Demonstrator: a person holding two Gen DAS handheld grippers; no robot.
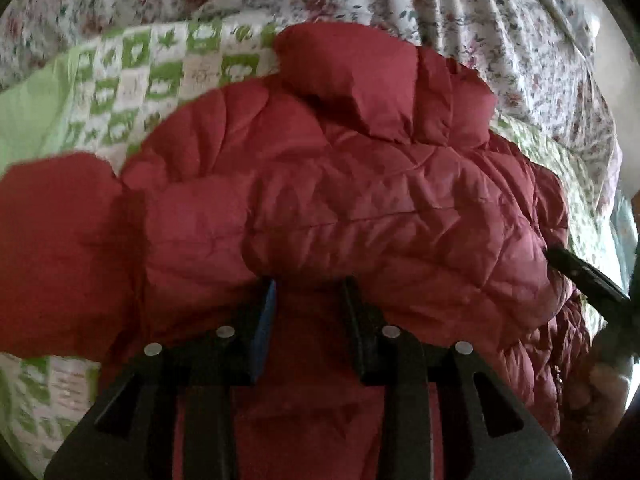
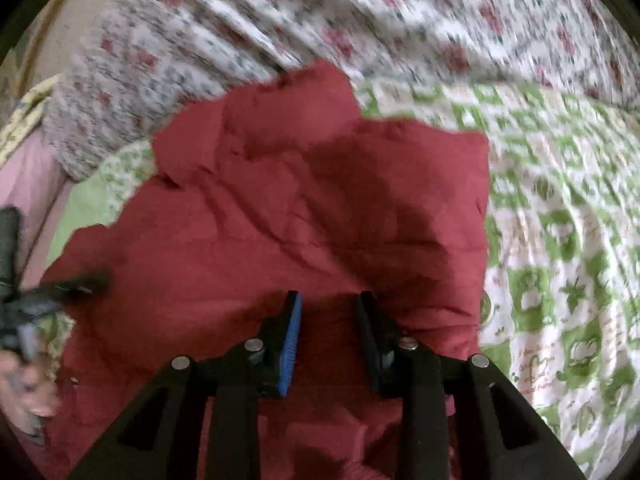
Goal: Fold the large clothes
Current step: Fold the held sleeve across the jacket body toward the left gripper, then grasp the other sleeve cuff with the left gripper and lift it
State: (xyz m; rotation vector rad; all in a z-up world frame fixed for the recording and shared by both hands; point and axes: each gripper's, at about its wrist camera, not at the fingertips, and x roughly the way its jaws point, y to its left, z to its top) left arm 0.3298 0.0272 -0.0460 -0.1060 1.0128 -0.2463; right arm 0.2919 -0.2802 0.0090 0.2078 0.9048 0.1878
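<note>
Closest to the lens, a puffy red quilted jacket [image 1: 340,200] fills most of both views, bunched into soft, wrinkled folds with stitched seams running across its padding. It lies on a bed, on a green-and-white patterned quilt [image 1: 132,76], and a white bedspread with red flowers [image 1: 500,20] lies rumpled behind that. A rounded lump of the jacket, perhaps a hood or collar, rises at its far edge, and one thick fold spreads toward the left of the left wrist view.

The left gripper [image 1: 310,284] points forward and slightly down at the jacket, its two black fingers set moderately apart with their tips pushed under a bulging fold of red fabric. Fabric lies between and beneath the fingers, but whether they are pinching it I cannot tell.

The right gripper [image 2: 328,298] hovers over the jacket [image 2: 280,216] in the same forward pose, its fingers parted at a middling width, with one blue pad [image 2: 291,344] showing on the left finger; nothing appears clamped between them. In the right wrist view, which is blurred, the other gripper shows as a dark smear at the far left edge, just beside the jacket.
</note>
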